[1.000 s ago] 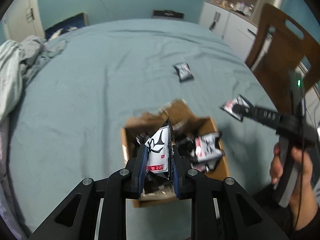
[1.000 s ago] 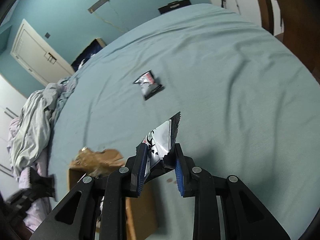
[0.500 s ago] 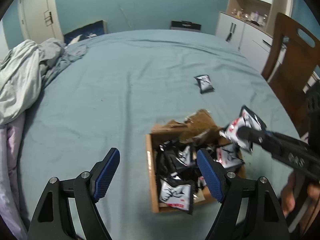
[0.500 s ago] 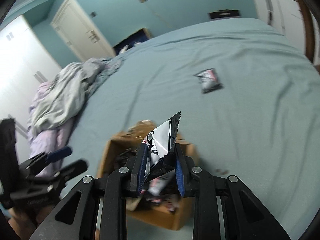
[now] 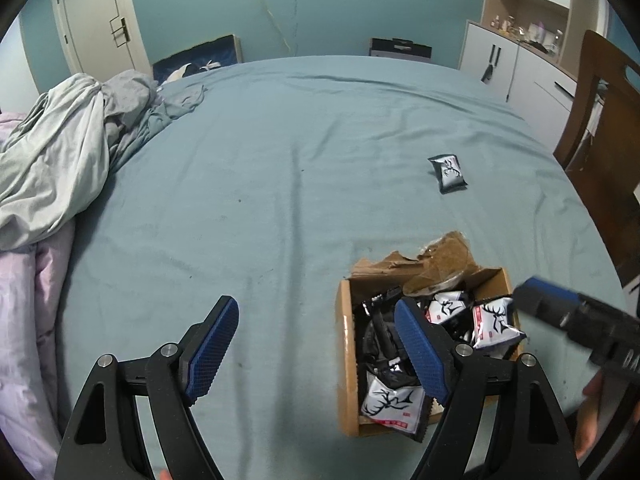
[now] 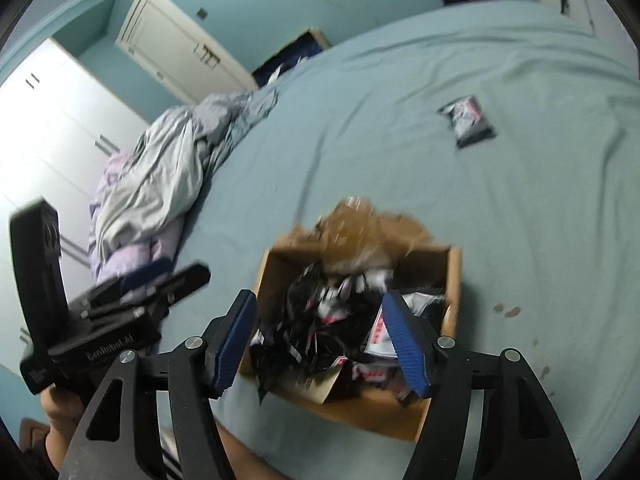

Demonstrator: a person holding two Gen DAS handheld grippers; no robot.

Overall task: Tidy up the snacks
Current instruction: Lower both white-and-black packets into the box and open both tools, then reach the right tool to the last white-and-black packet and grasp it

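A brown cardboard box [image 5: 345, 360] sits on the blue-green bed, holding several black-and-white snack packets [image 5: 394, 402]. It also shows in the right wrist view [image 6: 276, 264], packets [image 6: 332, 336] heaped inside. One loose snack packet [image 5: 448, 172] lies farther out on the sheet, also in the right wrist view [image 6: 468, 120]. My left gripper [image 5: 316, 356] is open and empty, just left of the box. My right gripper [image 6: 320, 344] is open and empty, right over the box; it shows at the right of the left wrist view [image 5: 576, 320].
Crumpled grey and lilac bedding [image 5: 60, 152] is piled at the bed's left side. A wooden chair [image 5: 604, 128] and white cabinets [image 5: 504, 64] stand to the right. Small brown stains [image 6: 508, 310] mark the sheet beside the box.
Both grippers have opened and let their packets fall into the box. The left gripper has drawn back to the left; the right gripper has moved over the box.
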